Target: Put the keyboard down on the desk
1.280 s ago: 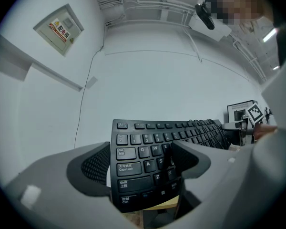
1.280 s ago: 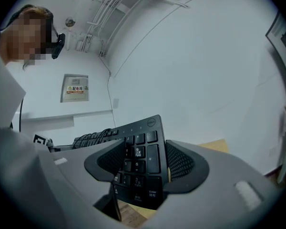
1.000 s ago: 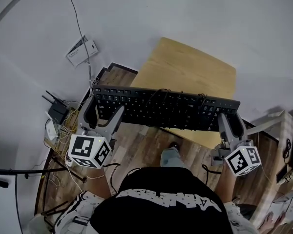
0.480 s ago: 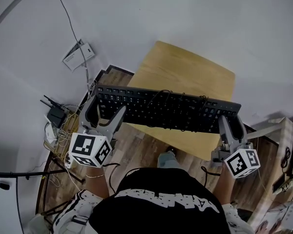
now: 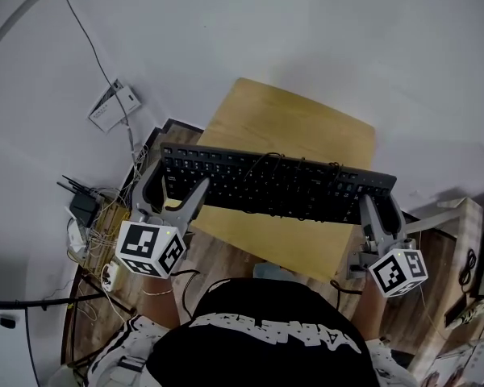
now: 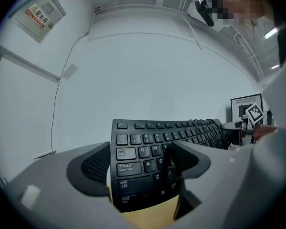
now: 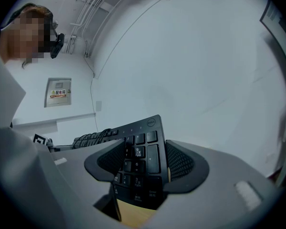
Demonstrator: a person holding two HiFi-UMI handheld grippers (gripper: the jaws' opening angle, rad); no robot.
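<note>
The black Dell keyboard [image 5: 278, 185] was held off the desk by its two short ends, keys up and about level. The left gripper [image 5: 171, 190] had its jaws closed partway on the Caps Lock and Shift end. The right gripper [image 5: 381, 209] was clamped the same way on the number-pad end. In each gripper view the keyboard filled the gap between the ribbed pads. A thin cable [image 5: 300, 163] lay looped across the key rows.

Over the last second the keyboard had been carried forward over the small wooden desk [image 5: 298, 119]. A second earlier it spanned the desk's near edge, with wood-plank floor [image 5: 226, 252] showing below it. By this moment a wide band of desk showed on the near side of the keyboard and less on the far side. The gripper views agreed: the floor planks that had shown under the jaws had given way to plain light desk surface. Neither grip had altered; the same keys sat between the pads.

So the carry looked largely done and the lowering was still to come, since the keyboard appeared to hang clear of the desk. From above, both ends reached past the desk's left and right edges. The set-down would therefore probably need the keyboard centred so neither end tipped off when the jaws let go.
</note>
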